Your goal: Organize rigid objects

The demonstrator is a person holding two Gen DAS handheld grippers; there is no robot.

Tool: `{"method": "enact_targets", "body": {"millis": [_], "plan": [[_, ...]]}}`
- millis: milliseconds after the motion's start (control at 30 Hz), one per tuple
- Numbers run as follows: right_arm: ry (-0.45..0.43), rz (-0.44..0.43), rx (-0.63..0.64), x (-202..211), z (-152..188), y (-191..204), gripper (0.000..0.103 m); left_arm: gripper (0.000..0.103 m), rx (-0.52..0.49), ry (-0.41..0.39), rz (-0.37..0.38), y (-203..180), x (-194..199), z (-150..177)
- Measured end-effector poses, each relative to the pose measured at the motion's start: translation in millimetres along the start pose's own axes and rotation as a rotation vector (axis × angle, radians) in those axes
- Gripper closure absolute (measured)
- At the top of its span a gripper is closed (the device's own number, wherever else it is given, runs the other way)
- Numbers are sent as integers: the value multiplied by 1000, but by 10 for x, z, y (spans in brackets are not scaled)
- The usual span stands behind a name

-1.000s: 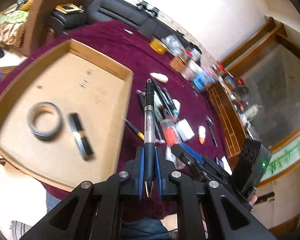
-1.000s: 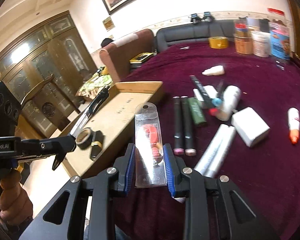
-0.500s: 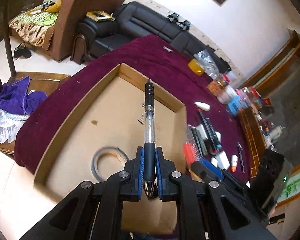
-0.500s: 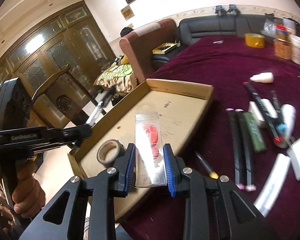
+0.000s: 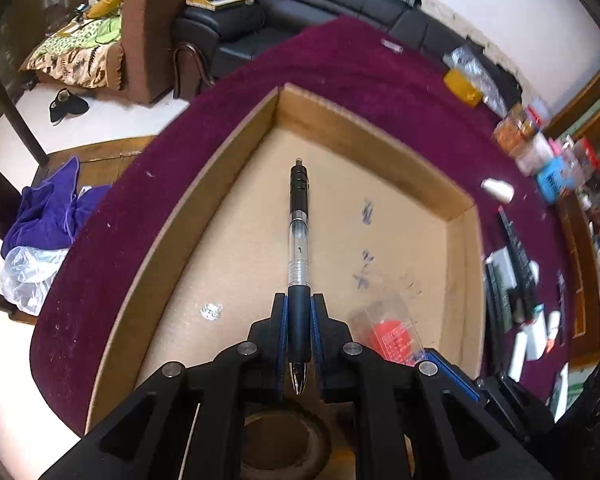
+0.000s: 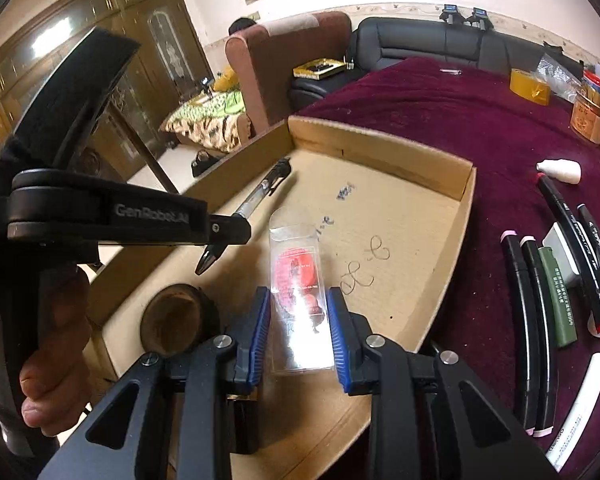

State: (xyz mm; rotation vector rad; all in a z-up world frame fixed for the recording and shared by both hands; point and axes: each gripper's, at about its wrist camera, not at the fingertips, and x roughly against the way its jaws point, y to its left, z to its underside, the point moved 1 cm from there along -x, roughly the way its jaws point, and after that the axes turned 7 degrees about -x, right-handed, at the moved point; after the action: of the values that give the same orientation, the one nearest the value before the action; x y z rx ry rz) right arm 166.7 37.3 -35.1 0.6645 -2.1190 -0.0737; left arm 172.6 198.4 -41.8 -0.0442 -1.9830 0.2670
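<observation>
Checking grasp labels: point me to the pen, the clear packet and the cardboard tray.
pen (image 5: 299, 240), left wrist view, on its clear barrel.
clear packet (image 6: 298, 276), right wrist view, on its red insert.
cardboard tray (image 6: 380, 152), right wrist view, on its far wall.

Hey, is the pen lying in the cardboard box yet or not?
Not yet. The pen is clamped in the left claw, held above the cardboard box floor, pointing toward its far corner.

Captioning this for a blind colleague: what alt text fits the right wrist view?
Right tongs grip a clear packet over a cardboard tray. Beside them, left tongs hold a pen; markers lie on maroon cloth.
</observation>
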Motion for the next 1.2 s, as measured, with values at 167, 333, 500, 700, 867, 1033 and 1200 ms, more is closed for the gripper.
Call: {"method": "enact_targets", "body": {"millis": [167, 333, 500, 700, 867, 1033, 1200], "plan": [[-1, 13, 41, -27, 22, 38, 73, 92, -11, 15, -43, -24, -23, 11], [-9, -29, 55, -7, 32, 60, 57, 65, 13, 15, 65, 35, -8, -23], [-71, -129, 74, 265, 83, 45, 40, 38, 15, -89, 108, -3, 303, 41], [-142, -297, 41, 912, 285, -300, 36, 29, -13, -238, 112, -378, 879, 353], [-212, -291, -13, 1415, 567, -779, 33, 25, -79, -269, 147, -915, 1025, 719], [-317, -28, -98, 1940, 910, -1566, 33, 25, -135, -223, 154, -1467, 808, 1025], [-403, 256, -206, 2559, 1164, -2471, 33, 25, -205, -167, 158, -1877, 550, 1135]]}}
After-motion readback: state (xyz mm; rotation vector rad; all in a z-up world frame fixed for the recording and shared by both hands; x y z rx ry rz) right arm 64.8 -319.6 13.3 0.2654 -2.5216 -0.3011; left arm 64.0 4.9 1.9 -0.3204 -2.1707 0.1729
